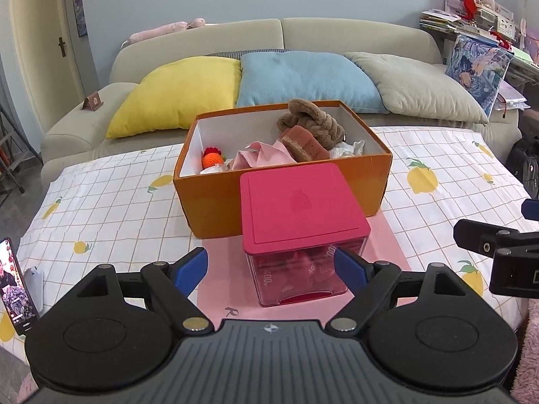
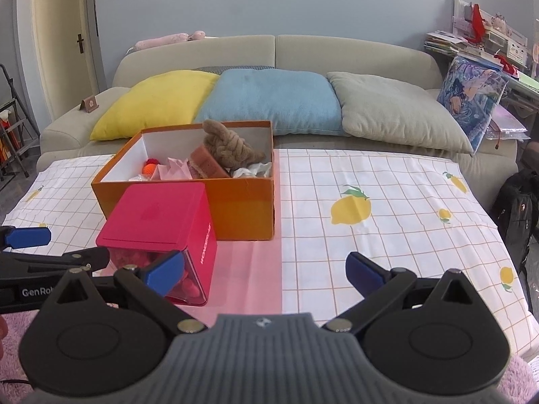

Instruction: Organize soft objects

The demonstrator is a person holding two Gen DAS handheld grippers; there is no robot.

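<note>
At the far left edge of the left wrist view, a phone [image 1: 15,286] is standing on the table with its screen lit. The table is wearing a cloth [image 1: 111,208] with a grid and lemons printed on it.

Moving to the right, the left gripper [image 1: 271,269] is hovering low over the cloth, and its blue fingers [image 1: 192,267] are spreading wide with nothing between them. Just in front of it, a clear box with a pink lid [image 1: 301,202] is sitting on a pink sheet [image 1: 222,289]; the lid is closed and some red soft things are showing through the clear wall, but I cannot tell what they are.

Directly behind it, touching or nearly touching, an orange box [image 1: 215,202] is standing open. Inside, from left to right, an orange knitted toy [image 1: 213,159], a pink cloth [image 1: 259,159], a brown sponge [image 1: 303,144] and a brown plush toy [image 1: 311,121] are lying together, with white paper [image 1: 348,149] at the right end.

Further right, the right gripper [image 2: 264,269] is hanging over the cloth, to the right of the pink-lidded box, and its fingers [image 2: 365,272] are also opening wide and holding nothing.

Behind the table, a sofa [image 2: 370,50] is carrying a yellow pillow [image 2: 151,107], a blue pillow [image 2: 273,101] and a grey pillow [image 2: 397,111].
</note>
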